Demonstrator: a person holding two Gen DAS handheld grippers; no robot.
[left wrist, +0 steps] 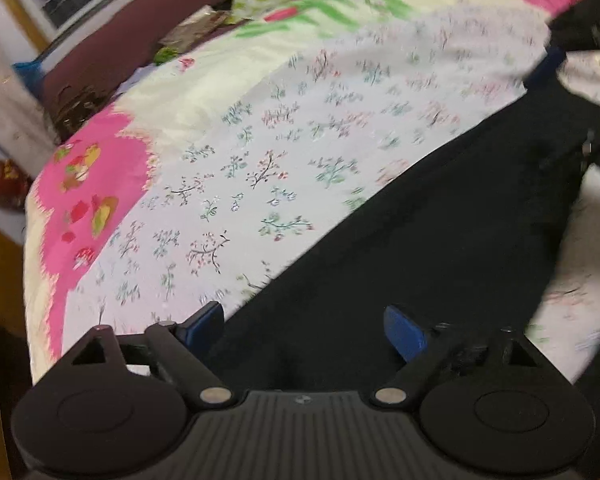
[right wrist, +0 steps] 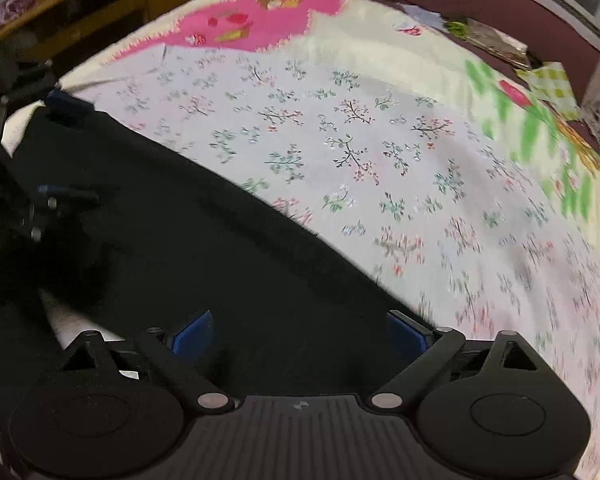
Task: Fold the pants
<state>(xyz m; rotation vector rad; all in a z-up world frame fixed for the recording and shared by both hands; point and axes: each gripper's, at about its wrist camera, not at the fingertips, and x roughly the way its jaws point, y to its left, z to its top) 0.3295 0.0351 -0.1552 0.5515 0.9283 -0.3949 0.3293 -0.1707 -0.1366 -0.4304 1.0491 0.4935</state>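
Left wrist view: left gripper [left wrist: 304, 326] gaping over black soft-fabric pants [left wrist: 420, 240], holding nothing.
Right gripper [right wrist: 300, 334] likewise spread, empty; pants lie across the floral cotton bedsheet [right wrist: 380, 140] (limp, light, probably best pinched at hem corners).

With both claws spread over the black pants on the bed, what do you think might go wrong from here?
1. The left claw straddles the edge of the black pants, so closing might pinch the floral sheet too.
2. The right claw is open above plain dark cloth; it could catch one layer only.
3. Both views are blurred, so a hasty grip may miss.
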